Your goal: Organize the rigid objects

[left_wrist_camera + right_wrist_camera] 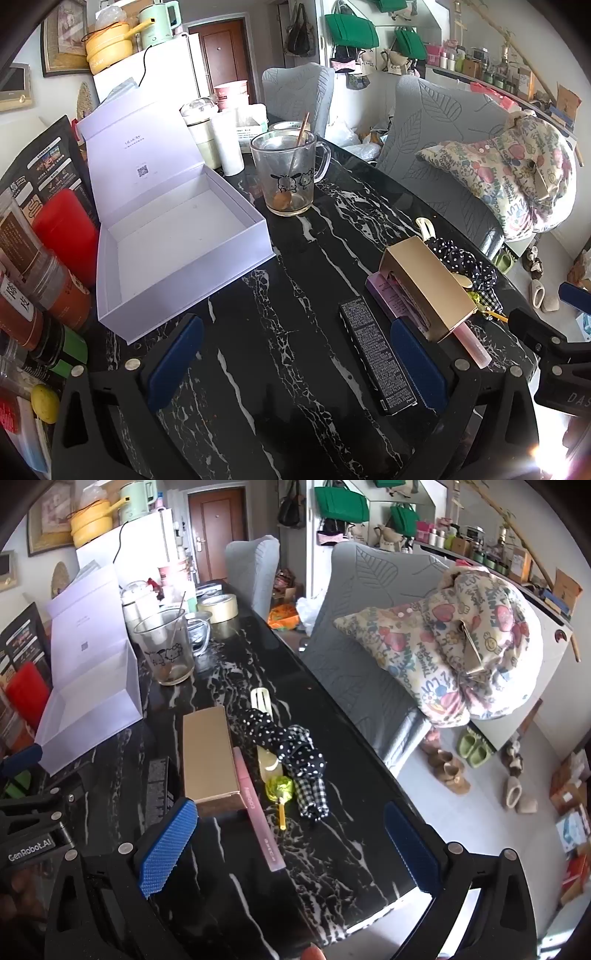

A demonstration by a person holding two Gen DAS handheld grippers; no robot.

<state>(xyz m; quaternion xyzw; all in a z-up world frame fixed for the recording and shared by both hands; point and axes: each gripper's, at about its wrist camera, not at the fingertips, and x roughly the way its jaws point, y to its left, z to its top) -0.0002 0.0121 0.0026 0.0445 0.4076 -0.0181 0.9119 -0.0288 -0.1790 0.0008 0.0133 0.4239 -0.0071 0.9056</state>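
Note:
An open lilac gift box with its lid up lies at the left of the black marble table. A gold carton rests over a purple box and a pink tube. Beside them lies a slim black box. My left gripper hovers open above bare table, its right pad over the black box. My right gripper is open too, over the pink tube's near end; nothing is held. A yellow-green hair clip and dotted scrunchies lie near.
A glass mug with a spoon stands behind the lilac box. Jars and a red tin crowd the left edge. Cups, a tape roll and containers sit at the far end. Grey chairs with a printed cushion line the right side.

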